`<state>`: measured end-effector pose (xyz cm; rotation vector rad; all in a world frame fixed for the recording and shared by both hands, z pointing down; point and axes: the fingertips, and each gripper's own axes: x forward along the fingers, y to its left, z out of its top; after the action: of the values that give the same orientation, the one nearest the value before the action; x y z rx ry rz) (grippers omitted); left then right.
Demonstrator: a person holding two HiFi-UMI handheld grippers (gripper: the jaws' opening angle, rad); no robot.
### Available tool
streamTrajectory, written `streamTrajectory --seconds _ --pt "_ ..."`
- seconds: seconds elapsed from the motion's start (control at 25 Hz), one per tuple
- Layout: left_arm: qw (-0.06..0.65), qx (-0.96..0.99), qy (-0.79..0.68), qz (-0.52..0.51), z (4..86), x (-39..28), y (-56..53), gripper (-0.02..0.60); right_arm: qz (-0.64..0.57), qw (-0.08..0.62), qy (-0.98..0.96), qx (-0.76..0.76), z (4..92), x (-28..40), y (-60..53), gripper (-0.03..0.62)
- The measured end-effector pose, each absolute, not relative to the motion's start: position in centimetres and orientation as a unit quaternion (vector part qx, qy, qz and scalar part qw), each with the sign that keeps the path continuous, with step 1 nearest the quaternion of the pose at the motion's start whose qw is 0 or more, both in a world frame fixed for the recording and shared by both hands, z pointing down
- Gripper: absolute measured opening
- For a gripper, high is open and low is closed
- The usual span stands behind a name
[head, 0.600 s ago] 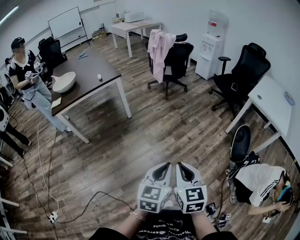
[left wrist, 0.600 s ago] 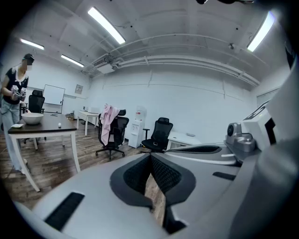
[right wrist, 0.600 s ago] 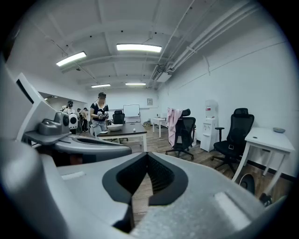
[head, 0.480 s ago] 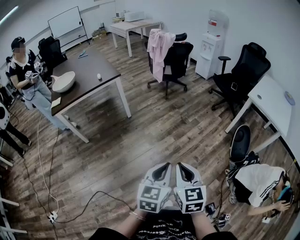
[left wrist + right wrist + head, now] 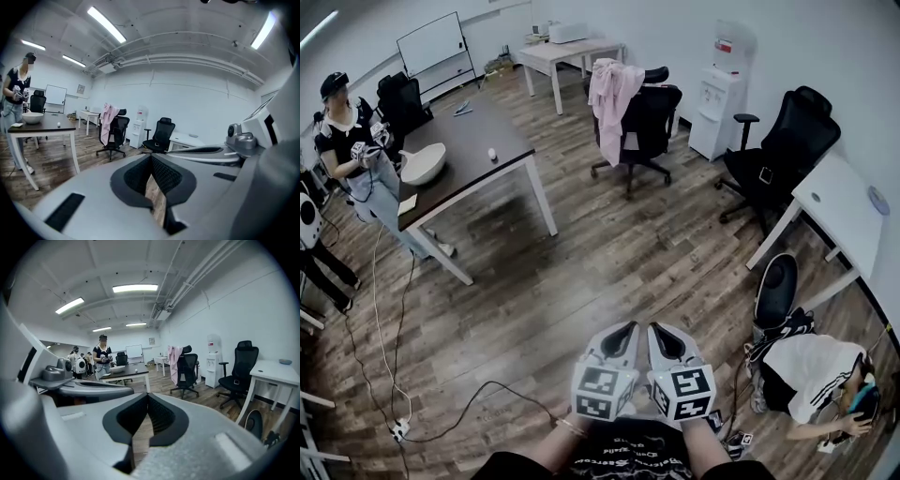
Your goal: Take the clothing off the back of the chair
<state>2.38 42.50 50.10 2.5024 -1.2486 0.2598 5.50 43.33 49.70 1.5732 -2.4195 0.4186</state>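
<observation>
Wood floor [image 5: 609,272] lies between our tools and the pink clothing [image 5: 612,94], which hangs on the black chair [image 5: 654,112] well ahead. We find left gripper [image 5: 623,331] and right gripper [image 5: 660,331] both closed, empty.

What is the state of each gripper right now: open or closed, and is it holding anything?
Left gripper: closed, holding nothing.
Right gripper: closed, holding nothing.
</observation>
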Motion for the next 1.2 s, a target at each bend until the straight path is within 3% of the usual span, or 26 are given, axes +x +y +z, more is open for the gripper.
streamTrajectory --seconds 0.16,0.28,0.68,1.08,1.2 --pt "0.166 0.878 -0.441 0.089 50.3 3.7 42.2 0.008 0.147 0.125 -0.831 0.521 50.3 6.6 43.2 0.023" --pt "0.165 0.877 -0.441 0.091 50.5 4.3 42.1 0.008 0.165 0.126 -0.834 0.511 50.6 7.2 43.2 0.113" --pt "0.171 0.873 -0.448 0.093 51.2 4.0 40.3 0.008 0.165 0.088 -0.837 0.515 50.6 7.9 41.6 0.112" --pt "0.163 0.887 -0.419 0.103 51.8 3.6 33.0 0.008 0.178 0.049 -0.815 0.550 50.7 8.0 34.3 0.026" --pt "0.162 0.891 -0.411 0.103 51.2 3.4 29.8 0.008 0.179 0.052 -0.811 0.555 50.7 7.7 31.4 0.027"
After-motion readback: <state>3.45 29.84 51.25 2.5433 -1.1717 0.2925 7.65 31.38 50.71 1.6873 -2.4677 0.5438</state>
